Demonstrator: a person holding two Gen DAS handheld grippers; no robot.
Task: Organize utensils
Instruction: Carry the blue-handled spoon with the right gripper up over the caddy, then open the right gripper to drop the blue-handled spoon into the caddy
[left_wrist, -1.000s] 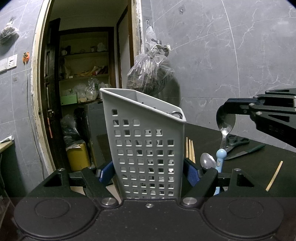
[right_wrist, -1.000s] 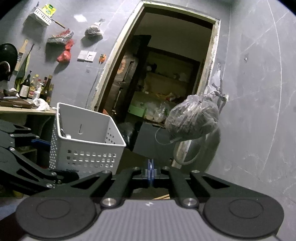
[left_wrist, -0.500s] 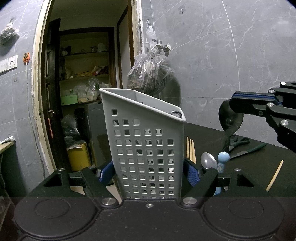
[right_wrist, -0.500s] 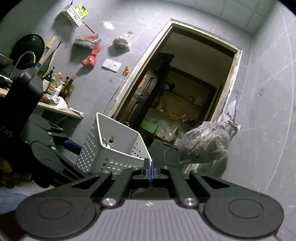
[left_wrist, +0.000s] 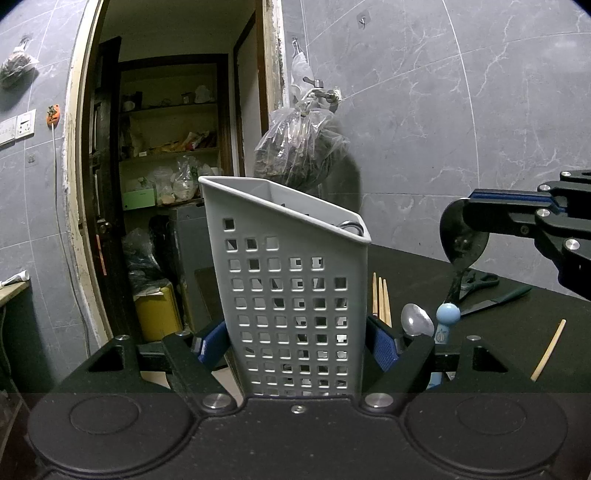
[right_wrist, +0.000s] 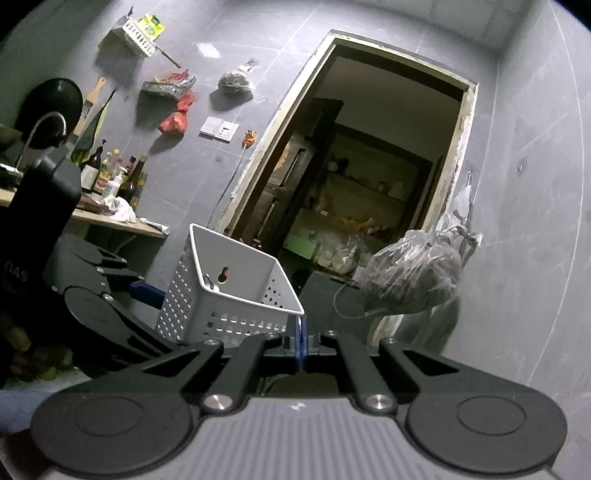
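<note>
**Basket clamped, spoon pinched**

The basket (left_wrist: 295, 295) is clamped upright between the blue pads of the left gripper (left_wrist: 301, 341). At its 3 o'clock, a spoon (left_wrist: 461, 243) is pinched bowl-up by the right gripper (right_wrist: 300, 341), jaws pressed together. Chopsticks (left_wrist: 380, 295), a second spoon (left_wrist: 417, 319) and scissors (left_wrist: 480, 282) are seen on the dark table (left_wrist: 517, 332).

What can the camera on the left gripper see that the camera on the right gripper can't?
Only the left wrist view shows the black table with chopsticks, a spoon, scissors and the spoon held by the right gripper.

Only the right wrist view shows bottles and a black pan.

Both show the grey utensil basket, clamped in the left gripper, and the hanging plastic bag.
</note>
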